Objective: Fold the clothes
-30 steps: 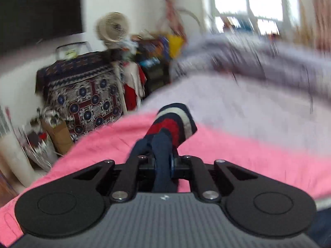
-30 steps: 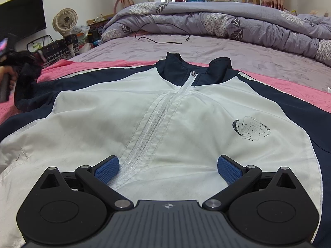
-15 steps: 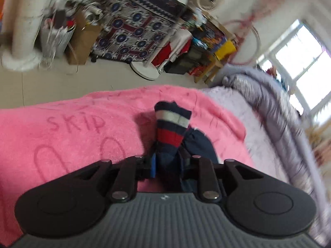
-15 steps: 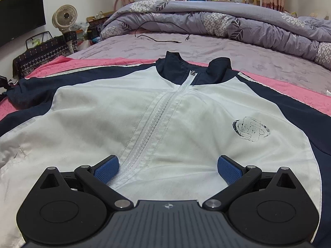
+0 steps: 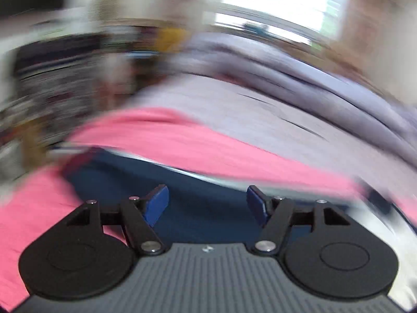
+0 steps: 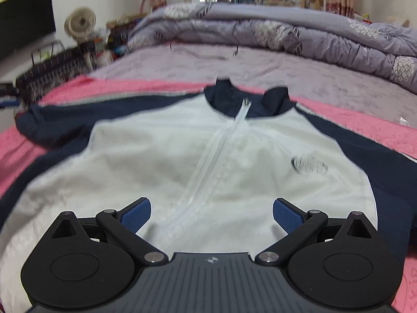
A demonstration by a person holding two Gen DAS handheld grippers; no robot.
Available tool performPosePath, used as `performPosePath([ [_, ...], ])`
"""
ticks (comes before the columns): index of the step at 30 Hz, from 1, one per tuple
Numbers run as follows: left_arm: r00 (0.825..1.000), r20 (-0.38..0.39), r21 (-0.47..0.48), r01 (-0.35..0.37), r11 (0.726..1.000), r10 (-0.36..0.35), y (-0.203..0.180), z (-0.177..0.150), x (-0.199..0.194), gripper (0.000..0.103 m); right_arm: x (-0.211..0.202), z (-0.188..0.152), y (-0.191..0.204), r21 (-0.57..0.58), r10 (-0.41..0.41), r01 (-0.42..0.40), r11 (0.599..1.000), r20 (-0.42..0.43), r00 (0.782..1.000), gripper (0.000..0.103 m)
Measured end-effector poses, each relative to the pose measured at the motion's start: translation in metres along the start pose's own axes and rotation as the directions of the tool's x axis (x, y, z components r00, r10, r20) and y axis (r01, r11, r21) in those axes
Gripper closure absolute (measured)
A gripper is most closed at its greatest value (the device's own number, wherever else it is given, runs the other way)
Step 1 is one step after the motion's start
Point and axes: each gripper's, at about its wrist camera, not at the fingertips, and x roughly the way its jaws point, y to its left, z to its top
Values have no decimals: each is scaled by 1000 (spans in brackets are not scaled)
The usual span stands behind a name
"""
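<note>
A white zip-up jacket [image 6: 182, 161] with navy sleeves and collar lies front-up and spread flat on a pink blanket [image 6: 15, 154]. My right gripper [image 6: 211, 212] is open and empty, low over the jacket's hem near the zipper [image 6: 221, 151]. In the blurred left wrist view my left gripper [image 5: 207, 200] is open and empty over the jacket's navy left sleeve [image 5: 161, 182], which lies stretched out on the pink blanket [image 5: 166, 140].
A rumpled lilac duvet [image 6: 286, 31] is heaped along the far side of the bed, with a black cable [image 6: 203, 52] on the lilac sheet before it. A fan [image 6: 80, 23] and clutter stand off the bed's left side.
My left gripper has opened and let go of the striped sleeve cuff; the sleeve now lies out on the blanket. The left camera is swinging fast. The right gripper has shifted slightly.
</note>
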Motion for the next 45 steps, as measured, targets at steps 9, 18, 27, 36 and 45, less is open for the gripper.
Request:
performPosePath([
  [9, 972, -222, 268, 132, 954, -72, -162, -126, -9, 31, -81, -95, -19, -46, -13, 7, 999, -119, 993, 1],
  [18, 970, -231, 317, 2, 949, 75, -155, -149, -76, 31, -143, -141, -42, -119, -64, 42, 992, -181, 981, 2],
  [27, 994, -104, 365, 57, 929, -21, -204, -105, -59, 29, -141, -75, -46, 30, -92, 90, 995, 73, 993, 8],
  [36, 980, -82, 274, 196, 942, -180, -187, -4, 71, 31, -42, 24, -105, 188, -166, 143, 972, 117, 979, 30],
  [45, 985, -159, 382, -5, 924, 71, -209, -7, 246, 24, 110, 52, -132, 204, -319, 312, 928, 2, 948, 33],
])
